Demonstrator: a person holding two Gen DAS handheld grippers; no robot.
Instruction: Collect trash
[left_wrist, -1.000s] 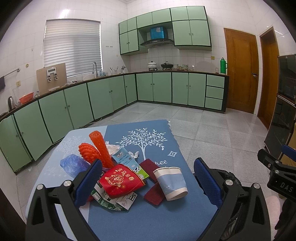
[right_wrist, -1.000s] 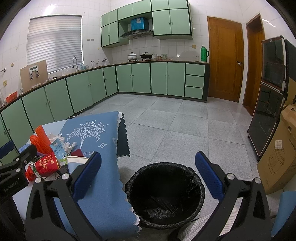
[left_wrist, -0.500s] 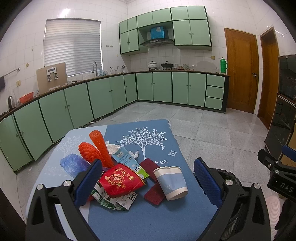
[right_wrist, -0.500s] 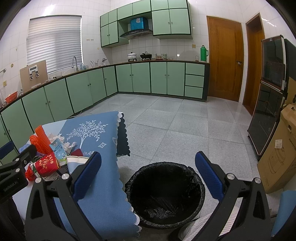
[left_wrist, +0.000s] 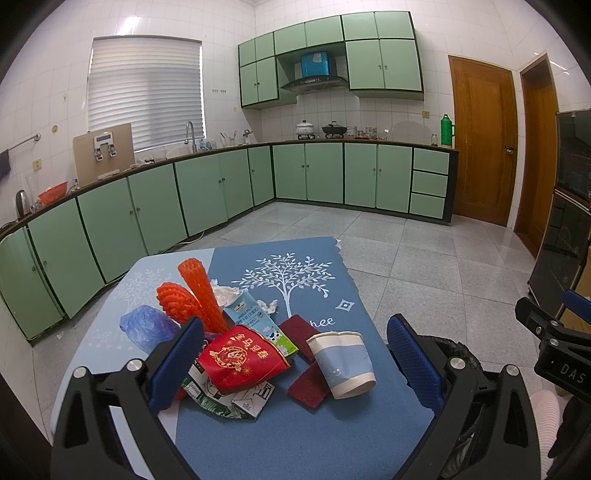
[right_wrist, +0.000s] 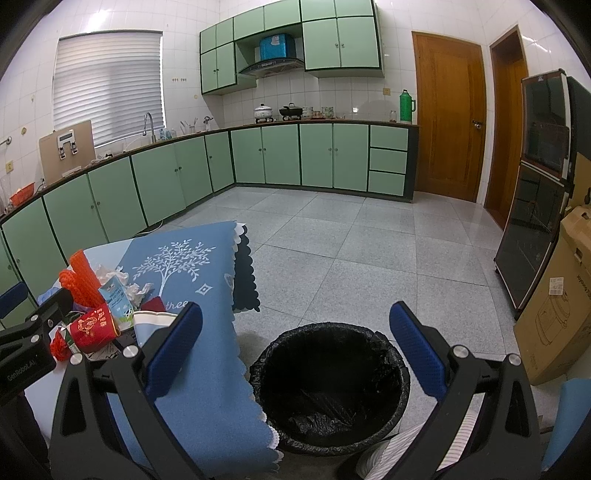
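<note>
Bright, even indoor light in both fisheye views, sharp across the middle.

Glare sits on the glossy white wall tiles (left_wrist: 229, 48) up top and a soft sheen runs along the grey speckled floor tiles (right_wrist: 332, 236); the slatted white window blind (left_wrist: 144, 92) glows mildly. Shadows are faint. Straight green cabinet fronts (left_wrist: 110, 225) bow hard toward the rims, and black vignette fills every corner.
</note>
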